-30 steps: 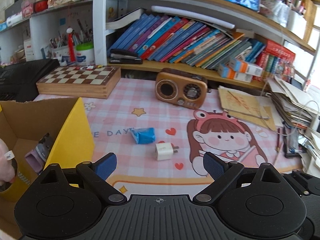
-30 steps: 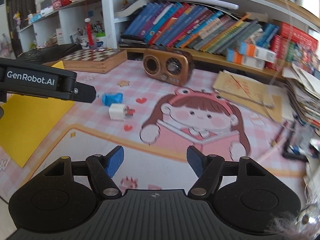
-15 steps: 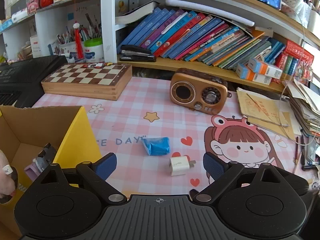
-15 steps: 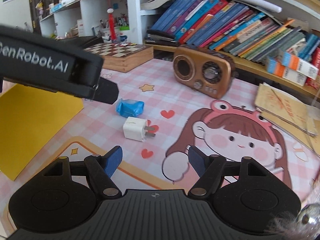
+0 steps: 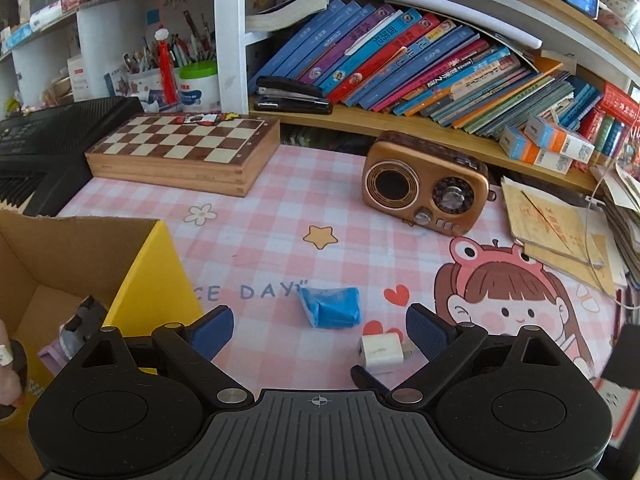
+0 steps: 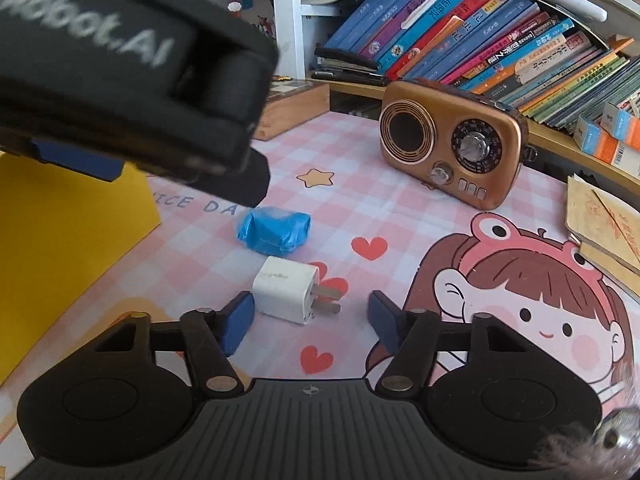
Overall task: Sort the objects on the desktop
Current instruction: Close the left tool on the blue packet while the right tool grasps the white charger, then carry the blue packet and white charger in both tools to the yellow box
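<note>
Pink checked desk mat with a cartoon girl print fills the middle of both views; bookshelf of slanted books across the top, chessboard box upper left, brown retro radio upper right of centre. White charger plug lies on the mat at lower centre of the right wrist view, prongs pointing right, between the right gripper fingertips; its jaws have just been closing, pads not yet touching the plug. Blue wrapped packet sits just above the plug, apart from it. Left gripper hangs wide apart, grasping nothing, above packet and plug. Yellow cardboard box stands open at lower left.
</note>
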A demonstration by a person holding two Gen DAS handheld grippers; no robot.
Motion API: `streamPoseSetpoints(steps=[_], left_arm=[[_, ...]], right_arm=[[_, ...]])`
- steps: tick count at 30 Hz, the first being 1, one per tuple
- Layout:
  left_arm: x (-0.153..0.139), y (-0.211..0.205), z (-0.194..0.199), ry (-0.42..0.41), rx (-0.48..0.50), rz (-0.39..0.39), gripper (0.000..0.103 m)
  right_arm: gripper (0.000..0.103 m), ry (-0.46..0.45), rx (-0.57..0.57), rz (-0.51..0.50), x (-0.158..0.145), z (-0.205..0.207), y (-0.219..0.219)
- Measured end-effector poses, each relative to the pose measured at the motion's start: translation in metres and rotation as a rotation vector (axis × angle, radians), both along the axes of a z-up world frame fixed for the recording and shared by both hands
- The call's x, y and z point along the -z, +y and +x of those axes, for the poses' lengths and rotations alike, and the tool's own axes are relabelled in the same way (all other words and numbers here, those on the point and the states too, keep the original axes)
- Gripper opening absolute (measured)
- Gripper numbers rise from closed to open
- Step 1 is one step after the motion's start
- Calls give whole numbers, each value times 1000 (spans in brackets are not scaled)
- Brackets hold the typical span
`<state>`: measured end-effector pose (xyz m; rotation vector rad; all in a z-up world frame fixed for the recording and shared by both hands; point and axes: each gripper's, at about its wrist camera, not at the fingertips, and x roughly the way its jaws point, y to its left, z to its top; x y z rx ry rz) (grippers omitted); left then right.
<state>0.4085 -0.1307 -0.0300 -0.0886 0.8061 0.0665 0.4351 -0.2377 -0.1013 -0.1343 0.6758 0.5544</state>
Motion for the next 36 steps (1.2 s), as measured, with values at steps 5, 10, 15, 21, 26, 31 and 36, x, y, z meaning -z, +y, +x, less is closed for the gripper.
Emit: streamPoseSetpoints(steps=[5,10,15,21,26,31,36], left_arm=[[7,-6,13,6,1,-6,95],[25,-17,32,30,12,18,93],[51,-16,55,86,-11,6,73],[64,-16,64,92,-15,24,46],[58,-16,59,66,8,12,39],[37,-21,39,14,54,-2,39],[14,-22,8,-33,87,-33,38]], right_arm=[[42,0,16,10,-3,1,-15],[42,-4,65,4,-7,-2,-43],[42,10,100,1,-11,-6,-63],[42,12,127,17,-18,-13,-75],[42,8,137,28,-24,-17,-78],[42,8,140,35,-31,-24,-80],[42,7,147,28,-36,-36,-84]])
